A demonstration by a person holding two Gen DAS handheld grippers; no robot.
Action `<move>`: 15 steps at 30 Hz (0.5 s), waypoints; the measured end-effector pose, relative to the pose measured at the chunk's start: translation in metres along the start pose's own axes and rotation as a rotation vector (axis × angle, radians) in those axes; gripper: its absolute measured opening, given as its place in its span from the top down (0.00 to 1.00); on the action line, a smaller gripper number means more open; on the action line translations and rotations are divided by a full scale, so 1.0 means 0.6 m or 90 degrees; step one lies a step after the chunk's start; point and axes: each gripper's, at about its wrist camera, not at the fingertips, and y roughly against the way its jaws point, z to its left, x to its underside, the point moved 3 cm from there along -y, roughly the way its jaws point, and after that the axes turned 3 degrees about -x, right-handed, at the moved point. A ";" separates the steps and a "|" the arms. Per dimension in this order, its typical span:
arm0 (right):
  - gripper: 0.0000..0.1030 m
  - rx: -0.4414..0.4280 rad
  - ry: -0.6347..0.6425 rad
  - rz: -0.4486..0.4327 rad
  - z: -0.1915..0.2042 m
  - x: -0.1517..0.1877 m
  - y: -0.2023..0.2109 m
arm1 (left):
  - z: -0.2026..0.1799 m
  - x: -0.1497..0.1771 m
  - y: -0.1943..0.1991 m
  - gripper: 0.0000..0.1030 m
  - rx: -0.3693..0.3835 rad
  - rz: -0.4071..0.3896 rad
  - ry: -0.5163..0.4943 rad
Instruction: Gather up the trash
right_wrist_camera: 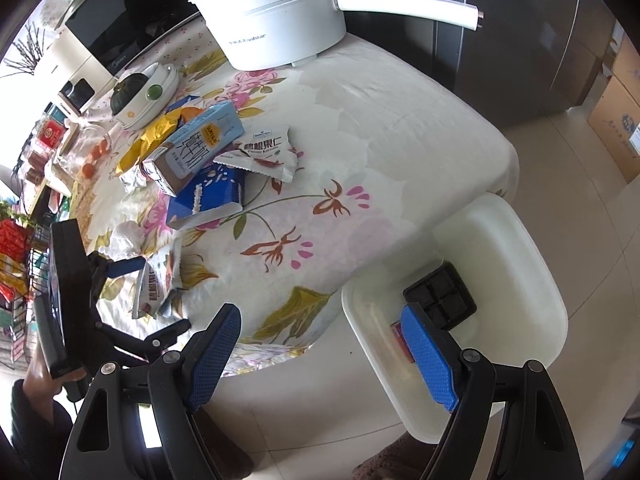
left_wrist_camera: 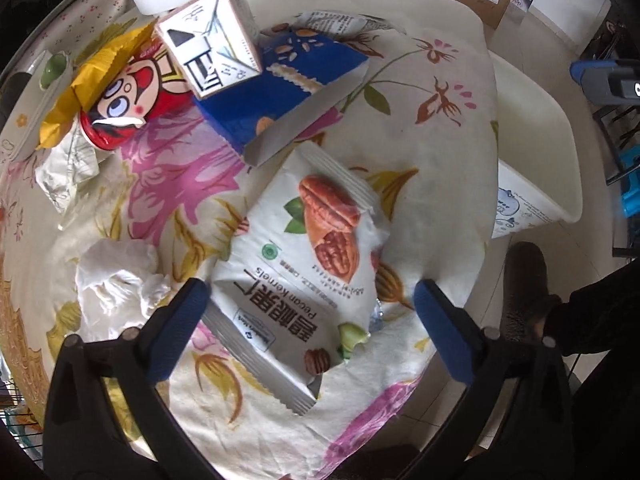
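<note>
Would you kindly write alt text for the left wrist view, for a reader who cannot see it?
The open left tool hangs over a white pecan kernels packet on a floral tablecloth, one finger on either side of it. A crumpled tissue lies to its left; farther back are a blue box, a milk carton and a yellow wrapper.

Counter draped in a flowered cloth, littered with wrappers.
Near the front edge, a pecan packet beside a crumpled tissue; farther back, a blue box with a milk carton leaning on it, next to a yellow wrapper; at the rear, a white pot.
</note>
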 end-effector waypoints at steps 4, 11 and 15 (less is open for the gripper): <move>0.19 -0.002 0.001 -0.003 -0.001 0.000 0.005 | 0.028 -0.009 0.019 0.00 0.033 -0.023 0.045; 0.19 -0.002 -0.002 -0.004 -0.005 0.002 0.006 | 0.044 0.000 0.003 0.01 0.031 -0.006 0.089; 0.19 0.001 -0.002 -0.004 -0.005 0.002 0.006 | 0.055 0.004 0.013 0.08 0.029 -0.010 0.121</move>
